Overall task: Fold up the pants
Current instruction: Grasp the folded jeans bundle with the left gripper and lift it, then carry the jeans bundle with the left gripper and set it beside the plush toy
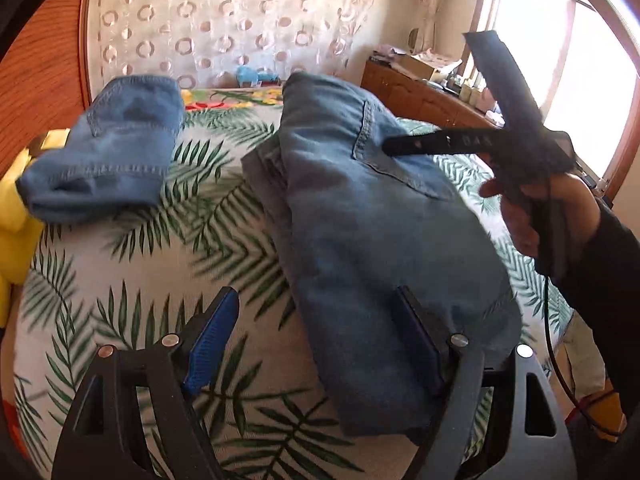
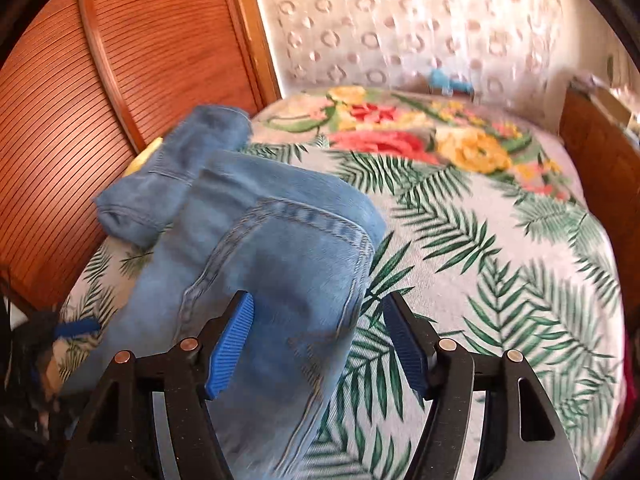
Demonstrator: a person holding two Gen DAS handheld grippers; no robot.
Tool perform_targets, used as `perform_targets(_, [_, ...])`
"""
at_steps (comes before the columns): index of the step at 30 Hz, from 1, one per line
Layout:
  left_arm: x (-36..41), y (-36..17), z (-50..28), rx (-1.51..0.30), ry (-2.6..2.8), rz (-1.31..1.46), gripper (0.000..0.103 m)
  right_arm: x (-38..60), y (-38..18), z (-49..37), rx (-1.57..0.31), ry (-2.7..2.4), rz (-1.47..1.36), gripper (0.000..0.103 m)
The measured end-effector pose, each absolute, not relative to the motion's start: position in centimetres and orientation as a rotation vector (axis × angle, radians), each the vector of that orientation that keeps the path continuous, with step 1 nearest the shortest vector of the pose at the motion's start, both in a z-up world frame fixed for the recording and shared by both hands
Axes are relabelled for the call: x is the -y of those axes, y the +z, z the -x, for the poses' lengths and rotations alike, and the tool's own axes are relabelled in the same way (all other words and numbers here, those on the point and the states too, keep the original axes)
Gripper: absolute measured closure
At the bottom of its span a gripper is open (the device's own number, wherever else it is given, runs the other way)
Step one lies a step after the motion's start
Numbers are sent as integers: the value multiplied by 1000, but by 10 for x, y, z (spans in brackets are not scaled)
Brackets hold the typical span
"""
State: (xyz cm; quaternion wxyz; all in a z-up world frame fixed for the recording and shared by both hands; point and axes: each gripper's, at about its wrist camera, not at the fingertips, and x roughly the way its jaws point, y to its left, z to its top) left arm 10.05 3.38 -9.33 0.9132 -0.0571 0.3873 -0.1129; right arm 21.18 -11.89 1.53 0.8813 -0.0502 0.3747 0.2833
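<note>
I see the folded denim pants (image 1: 360, 216) lying thick and soft on the leaf-print bed (image 1: 132, 280). Jaws of my left gripper (image 1: 316, 344) and right gripper (image 2: 320, 344) stand apart, gripping nothing.

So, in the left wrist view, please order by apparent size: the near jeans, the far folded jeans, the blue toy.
1. Near jeans, largest, though also nearest the camera.
2. Far folded jeans.
3. Blue toy, smallest and farthest.

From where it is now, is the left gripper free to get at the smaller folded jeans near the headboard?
Probably yes. The left gripper is open and holds nothing, and only bare bedspread lies between it and the smaller jeans. The bigger folded jeans and the right gripper sit off to the other side.
</note>
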Motion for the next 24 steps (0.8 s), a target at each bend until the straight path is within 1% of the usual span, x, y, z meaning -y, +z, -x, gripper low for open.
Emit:
perform_targets(2, [-35,-97,-96,-798,-245,141,28,117,12,-222,-794,597,79,20])
perform_targets(3, [-35,-98,-95,-796,-250,152,32,115,8,-226,-804,598,62,19])
perform_targets(4, [-35,-98,-93,-792,-260,166,34,114,5,-228,-814,600,45,18])
perform_targets(6, [-34,-101,-89,-787,-278,188,44,121,0,-231,-829,624,-5,18])
perform_targets(7, [-33,-101,-88,-785,-285,200,47,123,-6,-233,-843,638,-36,18])
perform_targets(9, [-34,-102,-85,-782,-324,253,59,121,-11,-237,-852,654,-60,18])
perform_targets(10, [-35,-102,-84,-783,-333,281,60,118,-11,-237,-858,662,-55,18])
perform_targets(11, [-36,-102,-84,-780,-338,295,63,116,-14,-242,-865,671,-57,20])
perform_targets(12, [-36,-101,-83,-775,-349,304,69,112,-14,-242,-876,691,-62,26])
perform_targets(13, [-36,-99,-81,-764,-352,308,71,110,-15,-245,-891,719,-81,32])
perform_targets(14, [-36,-98,-80,-759,-353,308,76,109,-16,-249,-899,720,-95,40])
perform_targets(15, [-34,-97,-78,-756,-355,304,82,106,-15,-249,-900,726,-98,46])
perform_targets(16, [-34,-94,-77,-748,-355,303,84,104,-13,-248,-897,745,-103,61])
perform_targets(17, [-35,-92,-76,-739,-359,311,88,107,-13,-251,-897,755,-119,73])
perform_targets(18, [-36,-89,-75,-732,-359,316,94,108,-7,-248,-879,761,-132,77])
perform_targets(19, [-39,-84,-75,-716,-359,324,94,107,5,-244,-841,777,-141,81])
perform_targets(24, [-58,-61,-80,-648,-339,323,95,89,59,-222,-684,814,-109,84])
